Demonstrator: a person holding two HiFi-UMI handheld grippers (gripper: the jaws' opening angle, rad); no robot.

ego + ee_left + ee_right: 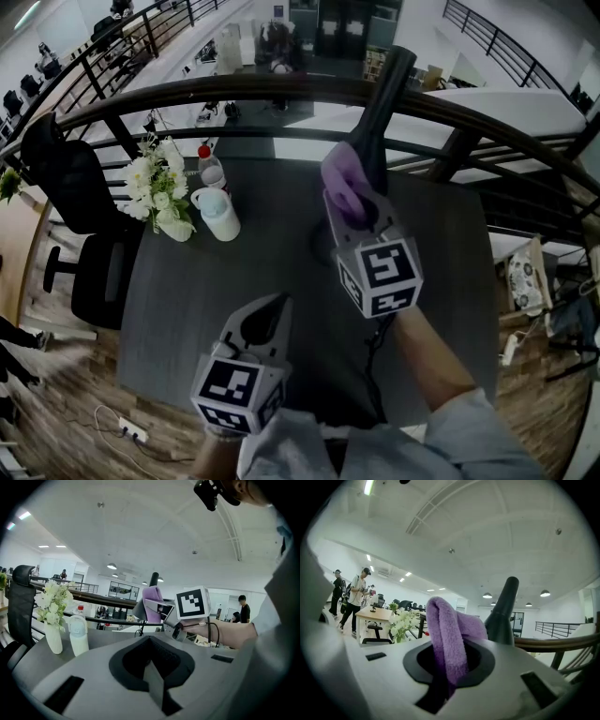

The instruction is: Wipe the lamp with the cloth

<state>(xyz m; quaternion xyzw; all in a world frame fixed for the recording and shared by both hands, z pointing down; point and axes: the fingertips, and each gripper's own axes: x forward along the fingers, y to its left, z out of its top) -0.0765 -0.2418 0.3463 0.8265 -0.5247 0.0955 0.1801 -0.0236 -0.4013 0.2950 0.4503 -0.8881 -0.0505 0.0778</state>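
Left gripper (270, 314): fingers together, empty, low over table (178, 291).
Right gripper (354, 214): fingers clamped on purple cloth (342, 176), against or just beside black lamp (382, 98) stem, mid-table.
Step, judged: wiping under way.
Next: slide cloth along stem with steady contact.

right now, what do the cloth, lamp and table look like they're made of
Cloth: soft purple terry or microfibre, going by its fuzzy pile and limp folds.
Lamp: smooth, dark and matte; plastic or painted metal, the look leaves it open.
Table: dark grey matte top with faint grain-like streaks, probably laminate or stained wood.
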